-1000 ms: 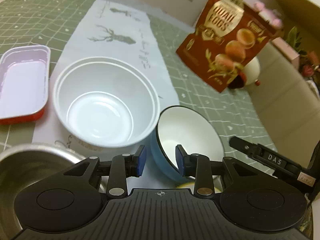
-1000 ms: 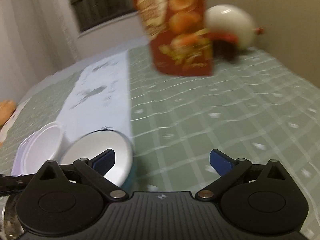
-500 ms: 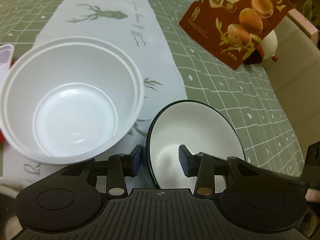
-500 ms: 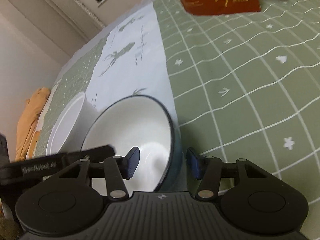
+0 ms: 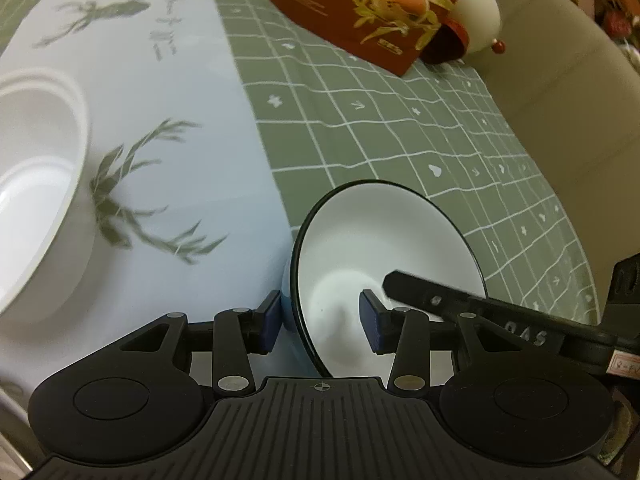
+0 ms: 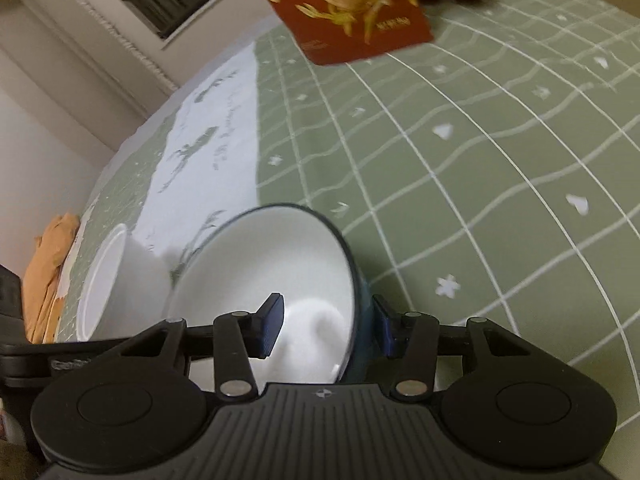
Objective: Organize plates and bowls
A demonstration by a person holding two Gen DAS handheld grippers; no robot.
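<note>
My tabletop point(image 5: 400, 128) has a green cloth with white lines, and a white strip point(image 5: 168, 92) with deer and leaf pictures runs down it. A big red bag point(image 5: 360, 20) with pictures of round buns stands at the far side. A round white thing with a red part sits just behind the bag; I cannot tell what it is.

A big white bowl point(image 5: 36, 184) sits on the white strip, off to my left. From my right camera it point(image 6: 120, 280) is just beside the blue bowl, maybe touching it.

The blue bowl point(image 5: 384, 256) is white inside with a dark rim. It sits where the white strip meets the green cloth, and it looks tipped.

My left tongs point(image 5: 320, 316) are partly open, with the bowl's left rim between the 2 fingers. 1 blue pad is outside the bowl and 1 is inside. I cannot tell if they squeeze it.

My right tongs point(image 6: 328, 326) are partly open around the bowl's point(image 6: 272, 272) right rim, 1 pad inside and 1 outside. I cannot tell if they grip it.

An orange cloth point(image 6: 46, 276) lies at the far left edge.
</note>
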